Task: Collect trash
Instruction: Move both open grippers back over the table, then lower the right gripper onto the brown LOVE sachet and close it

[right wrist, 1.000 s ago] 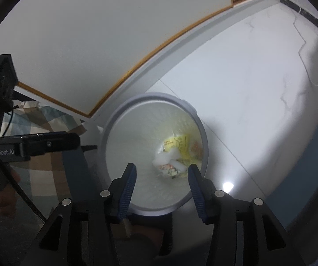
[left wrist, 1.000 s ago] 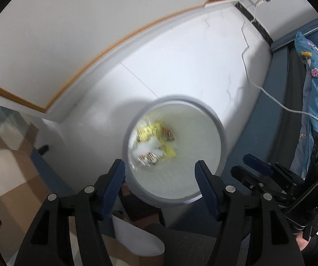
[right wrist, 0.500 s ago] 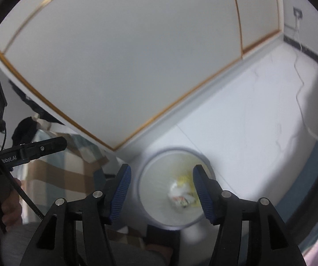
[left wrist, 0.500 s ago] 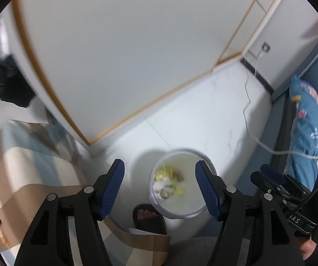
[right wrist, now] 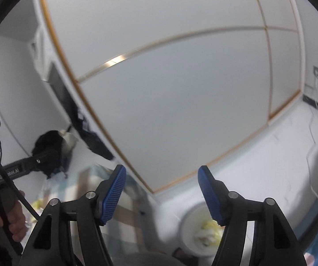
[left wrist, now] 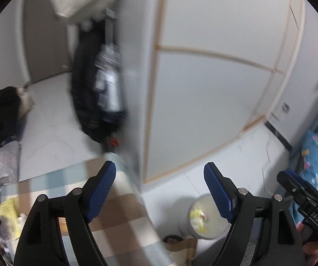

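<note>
both grippers (left wrist: 160,190) (right wrist: 161,194) empty, jaws opening wide.

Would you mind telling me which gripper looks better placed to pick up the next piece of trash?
Left, probably. The left gripper, empty with jaws opening, sees the yellow wrapper on the checked cloth near its left finger. The right gripper, also empty and opening, sits nearer the bin.

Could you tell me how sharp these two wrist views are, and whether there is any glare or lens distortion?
Left wrist view: heavy motion smear on the checked cloth and cabinet edge; the trash bin is soft, the left gripper crisp. Right wrist view: milder blur, a bright glint on the cabinet trim, straight trims bowed by the fisheye, dark corners.
</note>
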`<state>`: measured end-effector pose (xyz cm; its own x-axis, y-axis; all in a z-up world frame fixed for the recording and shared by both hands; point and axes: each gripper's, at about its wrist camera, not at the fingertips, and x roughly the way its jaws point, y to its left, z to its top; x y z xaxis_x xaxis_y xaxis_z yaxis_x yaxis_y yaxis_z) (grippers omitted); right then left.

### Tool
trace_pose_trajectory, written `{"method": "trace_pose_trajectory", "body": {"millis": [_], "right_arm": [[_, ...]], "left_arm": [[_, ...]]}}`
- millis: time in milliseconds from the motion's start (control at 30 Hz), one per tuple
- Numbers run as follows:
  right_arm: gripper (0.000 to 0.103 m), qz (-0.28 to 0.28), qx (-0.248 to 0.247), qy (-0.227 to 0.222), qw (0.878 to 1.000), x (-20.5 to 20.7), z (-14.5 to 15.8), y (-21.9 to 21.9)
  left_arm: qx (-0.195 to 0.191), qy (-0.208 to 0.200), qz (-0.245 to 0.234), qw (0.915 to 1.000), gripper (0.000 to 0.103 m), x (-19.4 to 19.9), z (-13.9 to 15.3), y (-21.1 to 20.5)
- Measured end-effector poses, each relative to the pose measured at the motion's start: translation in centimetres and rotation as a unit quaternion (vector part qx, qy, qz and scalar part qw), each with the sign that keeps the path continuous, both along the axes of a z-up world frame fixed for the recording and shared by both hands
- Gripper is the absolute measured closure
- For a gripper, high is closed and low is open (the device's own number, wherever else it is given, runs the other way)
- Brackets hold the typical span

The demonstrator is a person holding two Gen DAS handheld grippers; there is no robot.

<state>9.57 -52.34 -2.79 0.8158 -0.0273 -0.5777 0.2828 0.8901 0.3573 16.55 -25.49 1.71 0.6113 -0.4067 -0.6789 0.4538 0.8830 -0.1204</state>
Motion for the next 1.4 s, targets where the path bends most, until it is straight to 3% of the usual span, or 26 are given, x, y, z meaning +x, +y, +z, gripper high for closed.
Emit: {"method": "trace_pose_trajectory", "body": {"millis": [67, 267, 467, 633, 933, 1400], "right_arm": [[0.033, 0.02, -0.008, -0.02, 1.0, 0.4, 1.8, 2.1], [0.026, 0.079, -0.032, -0.059, 0.995, 1.2, 5.2, 8.6], [0.023, 0.141, -0.038, -0.076, 0.986, 2.1, 6.4, 14.8], [0.022, 0.185, -0.039, -0.079, 0.979, 2.5, 6.4, 19.3], [0.019, 0.244, -0.054, -0.065, 0.966, 4.0, 4.3, 27.1], [0.019, 0.289, -0.072, 0.012, 0.955, 8.6, -2.2, 34.5]], "left_arm": [[-0.011, -0.016, 0.028, 0.9994, 0.019, -0.4, 0.9, 2.3], [-0.032, -0.049, 0.085, 0.9947, 0.018, -1.3, 2.7, 8.4], [-0.048, -0.064, 0.141, 0.9869, 0.01, -2.0, 3.7, 13.3], [-0.059, -0.066, 0.174, 0.9807, 0.008, -2.3, 2.9, 17.4], [-0.059, -0.09, 0.222, 0.9691, 0.001, -3.4, 1.2, 22.7], [-0.054, -0.029, 0.297, 0.953, 0.001, -0.1, -5.7, 30.3]]}}
